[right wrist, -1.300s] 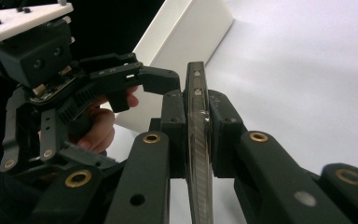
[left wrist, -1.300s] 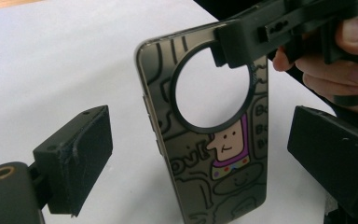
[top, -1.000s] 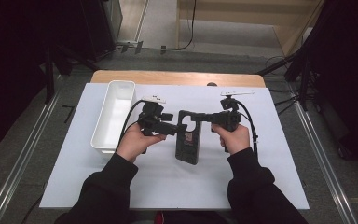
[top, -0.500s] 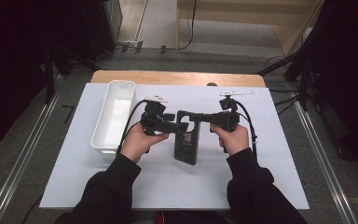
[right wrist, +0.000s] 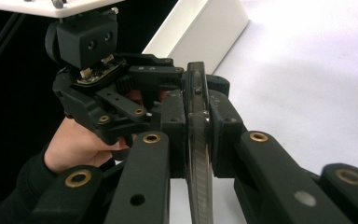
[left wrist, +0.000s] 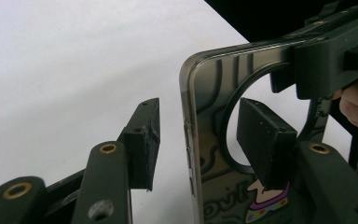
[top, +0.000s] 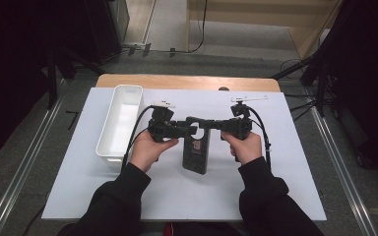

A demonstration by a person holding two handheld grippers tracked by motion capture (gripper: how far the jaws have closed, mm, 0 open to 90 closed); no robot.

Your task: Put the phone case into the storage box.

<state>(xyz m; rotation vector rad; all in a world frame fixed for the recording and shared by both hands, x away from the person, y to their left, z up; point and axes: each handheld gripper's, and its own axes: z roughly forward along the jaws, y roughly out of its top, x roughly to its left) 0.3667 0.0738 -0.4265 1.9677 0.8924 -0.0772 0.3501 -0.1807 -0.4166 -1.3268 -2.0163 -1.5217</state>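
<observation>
A dark phone case [top: 196,155] with a ring and a cartoon sticker on its back is held over the white mat [top: 285,162] between both hands. My right gripper [top: 210,124] comes in from the right and is shut on the case's top edge [right wrist: 196,93], one pad on each face. From the left, my left gripper [top: 191,129] has the case's corner [left wrist: 214,93] between its jaws. Those jaws have just been closing. The near pad [left wrist: 144,135] stands clear of the case's edge, and the far pad [left wrist: 263,140] lies close to its back.
A long white tray [top: 120,120] stands on the mat to the left of my left hand. A bare strip of wooden tabletop [top: 187,81] runs behind the mat. Dark stands and cables flank the table.
The left gripper's jaws have narrowed around the case's top corner. Both hands and the case have stayed where they were.
</observation>
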